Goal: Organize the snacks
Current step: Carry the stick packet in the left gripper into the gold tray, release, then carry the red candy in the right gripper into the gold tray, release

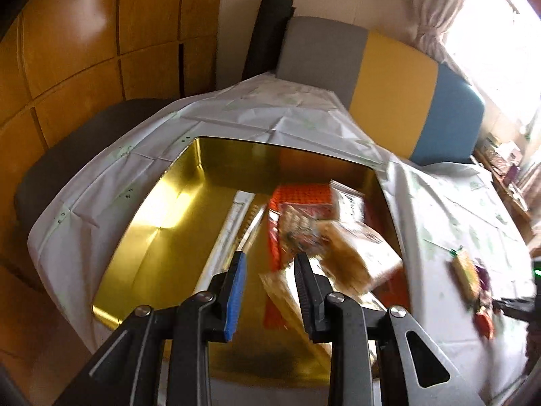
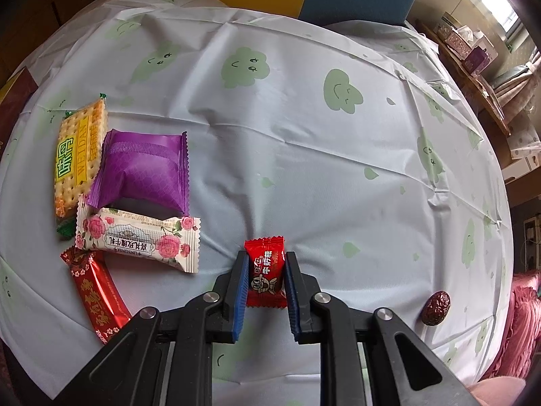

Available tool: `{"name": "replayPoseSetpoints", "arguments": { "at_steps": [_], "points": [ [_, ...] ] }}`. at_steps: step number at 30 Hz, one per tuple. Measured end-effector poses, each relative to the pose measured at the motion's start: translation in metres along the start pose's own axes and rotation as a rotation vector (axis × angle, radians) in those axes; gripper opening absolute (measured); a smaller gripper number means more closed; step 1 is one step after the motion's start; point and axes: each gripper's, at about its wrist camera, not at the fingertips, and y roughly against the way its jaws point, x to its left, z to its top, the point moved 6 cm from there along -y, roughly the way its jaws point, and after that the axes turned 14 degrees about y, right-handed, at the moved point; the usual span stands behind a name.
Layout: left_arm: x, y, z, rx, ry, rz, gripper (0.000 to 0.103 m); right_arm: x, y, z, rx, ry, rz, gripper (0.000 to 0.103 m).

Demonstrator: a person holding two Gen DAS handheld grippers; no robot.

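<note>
Several snacks point(image 1: 338, 233) already lie in the gold tin point(image 1: 162, 209); my left hand-held gripper point(image 1: 270, 267) hangs empty, parted. Right hand-held gripper point(image 2: 265, 270) clamps the red candy point(image 2: 265, 270); four packets point(image 2: 145, 172) and a date point(image 2: 436, 307) wait on the bench point(image 2: 304, 152).

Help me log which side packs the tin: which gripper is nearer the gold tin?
Left. The left gripper hangs over the gold tin, above the snack packets inside. The right gripper is off over the tablecloth, clamped on a small red candy.
</note>
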Motion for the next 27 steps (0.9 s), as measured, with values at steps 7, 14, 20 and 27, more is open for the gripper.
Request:
{"name": "replayPoseSetpoints", "arguments": {
  "at_steps": [7,14,20,27],
  "points": [
    [-0.025,0.024,-0.041,0.011,-0.088,-0.061,0.03,0.0,0.0,0.0,-0.001,0.001,0.0,0.02],
    [-0.069,0.036,-0.074,0.044,-0.216,-0.157,0.03,0.0,0.001,0.0,-0.003,0.004,-0.004,0.02],
    [-0.106,0.038,-0.103,0.078,-0.322,-0.216,0.03,0.0,0.001,0.0,-0.003,0.005,-0.007,0.02],
    [-0.134,0.031,-0.137,0.134,-0.416,-0.254,0.03,0.0,0.001,0.0,-0.004,0.002,-0.003,0.02]
  ]
}}
